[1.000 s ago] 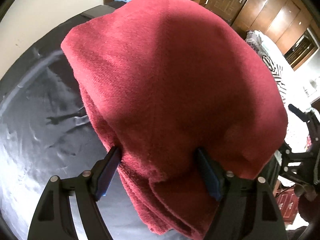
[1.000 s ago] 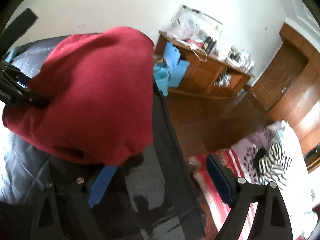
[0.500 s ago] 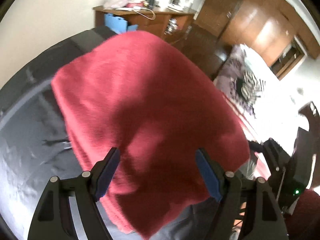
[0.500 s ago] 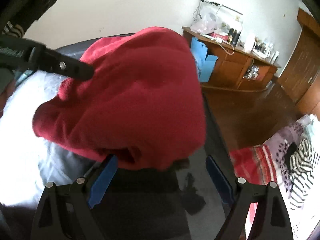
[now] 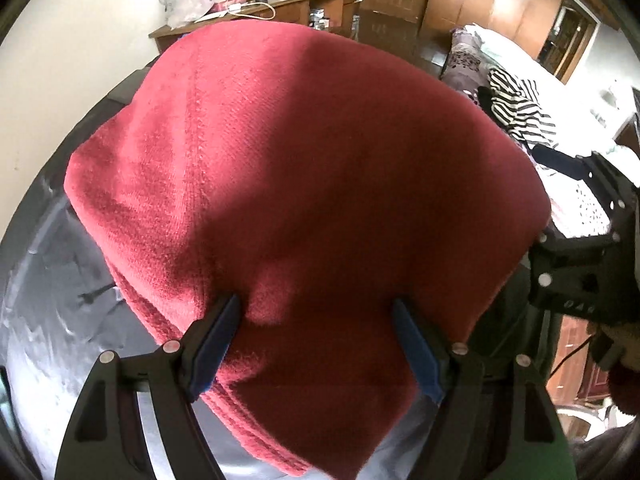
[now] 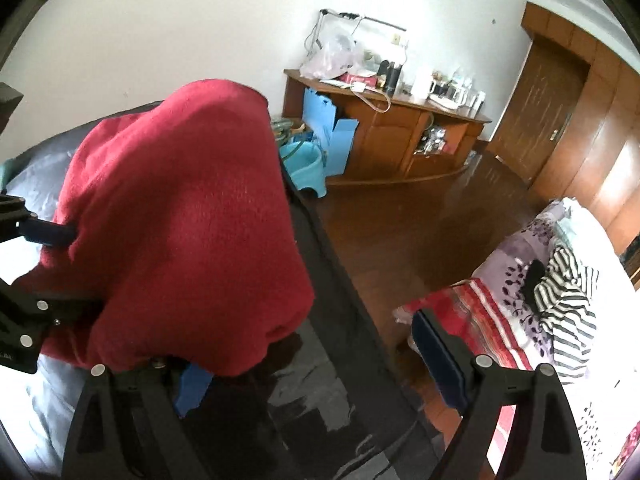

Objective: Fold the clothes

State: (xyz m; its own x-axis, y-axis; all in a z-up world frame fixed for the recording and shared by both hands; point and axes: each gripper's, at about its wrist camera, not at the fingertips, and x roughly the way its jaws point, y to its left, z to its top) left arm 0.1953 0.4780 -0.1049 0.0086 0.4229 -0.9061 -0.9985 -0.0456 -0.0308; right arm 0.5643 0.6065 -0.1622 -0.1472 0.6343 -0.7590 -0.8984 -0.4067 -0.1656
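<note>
Two grippers and one red garment are at work here. Nearest, the left gripper has its two blue-padded fingers spread wide, and the folded red garment sits between them, a thick bundle of stacked layers that fills the whole gap; both pads press into the cloth, so it has hold of the bundle across its width. The garment's layered edge hangs down below the fingers on the left side.

The right gripper also stands wide open. Its left finger is tucked under the lower edge of the red garment, which drapes over that finger's tip, while the right finger stands clear in the air with only the floor and bed behind it. It pinches nothing that I can see. From this side the left gripper's dark frame shows at the picture's left edge, one finger poking against the cloth.

Under the garment lies one dark, shiny tabletop. Farther off there is one bed with a flowered cover and a striped piece of clothing on it, then one wooden sideboard cluttered with small things against the white wall, with a blue box and a light blue tub beside it.
</note>
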